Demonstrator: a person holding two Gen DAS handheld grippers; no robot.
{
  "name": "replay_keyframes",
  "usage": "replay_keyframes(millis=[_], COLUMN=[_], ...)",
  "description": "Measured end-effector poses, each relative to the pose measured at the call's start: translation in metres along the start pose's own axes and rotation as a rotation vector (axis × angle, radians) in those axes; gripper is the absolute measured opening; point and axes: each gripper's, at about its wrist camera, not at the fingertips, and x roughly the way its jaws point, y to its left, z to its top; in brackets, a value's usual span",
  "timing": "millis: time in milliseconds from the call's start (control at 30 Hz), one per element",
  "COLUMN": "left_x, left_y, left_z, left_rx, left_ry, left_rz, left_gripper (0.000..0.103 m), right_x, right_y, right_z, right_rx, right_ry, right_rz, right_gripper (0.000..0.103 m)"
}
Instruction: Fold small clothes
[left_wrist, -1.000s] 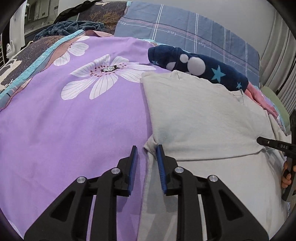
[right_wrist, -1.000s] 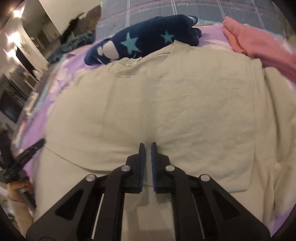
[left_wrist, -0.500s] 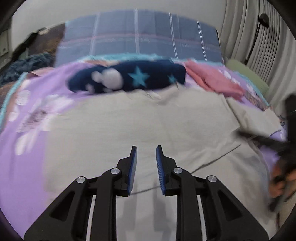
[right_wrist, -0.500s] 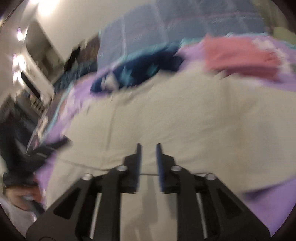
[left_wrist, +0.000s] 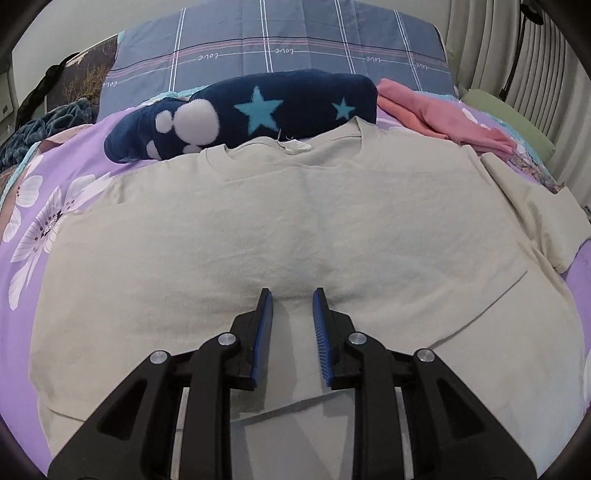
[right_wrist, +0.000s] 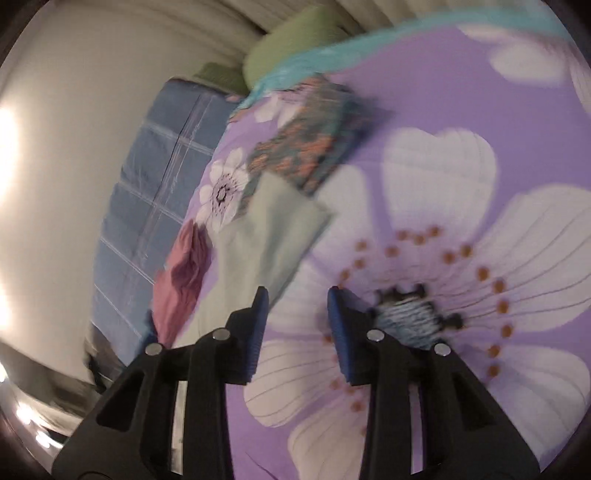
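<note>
The pale beige cotton T-shirt (left_wrist: 295, 229) lies spread flat on the purple bedspread printed with big white flowers (left_wrist: 48, 221), collar toward the pillows, one short sleeve (left_wrist: 535, 218) stretched out to the side. A straight fold edge crosses its lower part, so we judge a first fold is already made. We expect the cloth to be light, limp and not slippery; it will sag from any single pinch, so we would take it at hem corners or at a sleeve seam, one side each, and lift together.

Our left gripper (left_wrist: 292, 295) hovers over the shirt's middle, its blue-padded fingers a modest gap apart and holding nothing. Our right gripper (right_wrist: 297, 291) is spread wider, also empty, beside the sleeve's edge over a flower; that view is blurred.

Just beyond the collar lies a navy fleece roll with turquoise stars (left_wrist: 243, 110), then a crumpled pink garment (left_wrist: 436, 114) and a grey-blue checked pillow (left_wrist: 280, 40).
</note>
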Motion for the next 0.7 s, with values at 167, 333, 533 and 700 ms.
replay_keyframes(millis=[167,333,533,700], left_x=[0.001,0.001,0.001,0.001], left_y=[0.0,0.002,0.003,0.005], left_z=[0.001,0.0,0.0,0.0], left_rx=[0.004,-0.009,-0.016,-0.028], left_ry=[0.0,-0.003,-0.006,-0.014], left_rz=[0.004,-0.011,-0.02,-0.036], left_gripper=[0.025,0.025,0.025,0.025], right_x=[0.018,0.041,0.037,0.044], right_y=[-0.007,0.009,0.046,0.185], right_z=[0.014,0.028,0.008,-0.066], right_rx=[0.037,0.024,0.013,-0.289], right_ry=[0.014,-0.006,-0.063,0.038], right_rz=[0.046,-0.001,0.055,0.334], right_gripper=[0.035,0.021,0.003,0.003])
